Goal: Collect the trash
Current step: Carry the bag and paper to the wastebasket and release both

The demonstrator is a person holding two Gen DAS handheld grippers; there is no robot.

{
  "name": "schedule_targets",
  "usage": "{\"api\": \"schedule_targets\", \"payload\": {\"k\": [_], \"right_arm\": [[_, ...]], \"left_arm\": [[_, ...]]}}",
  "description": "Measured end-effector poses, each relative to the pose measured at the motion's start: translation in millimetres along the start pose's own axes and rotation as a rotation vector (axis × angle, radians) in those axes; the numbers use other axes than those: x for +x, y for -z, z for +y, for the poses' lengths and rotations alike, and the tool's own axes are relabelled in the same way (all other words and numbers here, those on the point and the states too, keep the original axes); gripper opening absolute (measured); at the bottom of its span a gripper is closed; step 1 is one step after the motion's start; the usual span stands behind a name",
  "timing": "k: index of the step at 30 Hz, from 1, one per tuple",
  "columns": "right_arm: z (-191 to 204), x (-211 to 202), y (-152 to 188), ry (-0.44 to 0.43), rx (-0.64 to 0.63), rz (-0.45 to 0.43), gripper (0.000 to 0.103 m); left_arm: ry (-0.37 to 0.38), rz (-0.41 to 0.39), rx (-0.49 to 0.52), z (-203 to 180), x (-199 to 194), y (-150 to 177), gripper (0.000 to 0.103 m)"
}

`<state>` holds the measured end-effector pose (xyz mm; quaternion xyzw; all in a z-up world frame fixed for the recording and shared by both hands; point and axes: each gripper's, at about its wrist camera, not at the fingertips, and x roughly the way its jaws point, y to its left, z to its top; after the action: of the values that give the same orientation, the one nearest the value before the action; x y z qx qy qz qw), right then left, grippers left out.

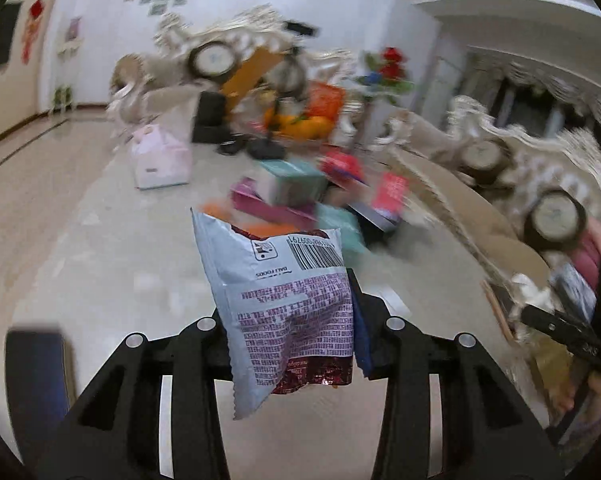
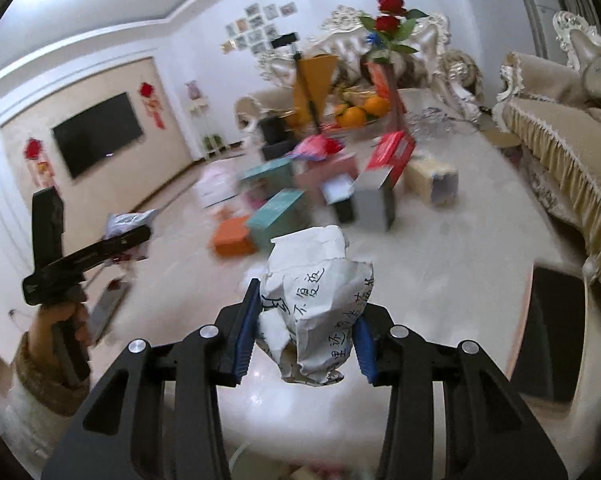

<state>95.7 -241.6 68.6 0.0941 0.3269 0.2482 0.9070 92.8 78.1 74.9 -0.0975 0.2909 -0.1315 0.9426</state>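
Left gripper (image 1: 290, 344): nearest the lens, narrowed jaws clamping a pale blue-grey printed snack wrapper (image 1: 284, 304), lifted clear of the table
Right gripper (image 2: 306, 340): blue pads pinching a crumpled white paper ball with handwriting (image 2: 320, 300), also held aloft
Table (image 2: 440, 248): glossy cream marble top
Left to collect: teal, orange and red cartons (image 2: 276, 212) piled toward the far edge
Progress: two pieces picked up, none binned yet, I judge

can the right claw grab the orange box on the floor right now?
Probably not. The right claw is already shut on crumpled paper, held above the floor. The orange box lies ahead with open floor between, but the paper must go first.
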Motion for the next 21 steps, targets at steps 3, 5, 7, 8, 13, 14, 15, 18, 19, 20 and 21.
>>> {"api": "schedule_targets", "payload": {"k": [3,5,7,8,13,14,15,18,19,20,21], "right_arm": [[17,-17,45,-0.059,0.06,0.098,0.04],[28,-18,72,-0.089,0.081,0.187,0.04],[35,-7,97,-0.095,0.077,0.278,0.04],[36,2,108,-0.095,0.084,0.32,0.04],[20,64,148,-0.014,0.075,0.484,0.04],[16,75,153,0.0,0.064,0.509,0.04],[14,80,157,0.015,0.058,0.519,0.04],[9,95,168,0.06,0.04,0.547,0.04],[6,96,171,0.062,0.043,0.551,0.04],[4,99,173,0.067,0.049,0.549,0.04],[4,99,178,0.068,0.047,0.549,0.04]], "left_arm": [[0.07,0.063,0.017,-27,-33,53,0.041],[0.1,0.124,0.019,-40,-44,84,0.041],[0.092,0.185,0.028,-52,-48,114,0.041],[0.102,0.213,0.023,-54,-45,125,0.041],[0.138,0.385,0.018,-68,-7,183,0.041],[0.138,0.417,0.033,-71,3,192,0.041],[0.127,0.442,0.047,-73,13,201,0.041],[0.118,0.517,0.046,-72,41,222,0.041],[0.116,0.54,0.043,-72,48,229,0.041],[0.114,0.559,0.037,-71,56,235,0.041],[0.116,0.576,0.029,-70,62,239,0.041]]}}
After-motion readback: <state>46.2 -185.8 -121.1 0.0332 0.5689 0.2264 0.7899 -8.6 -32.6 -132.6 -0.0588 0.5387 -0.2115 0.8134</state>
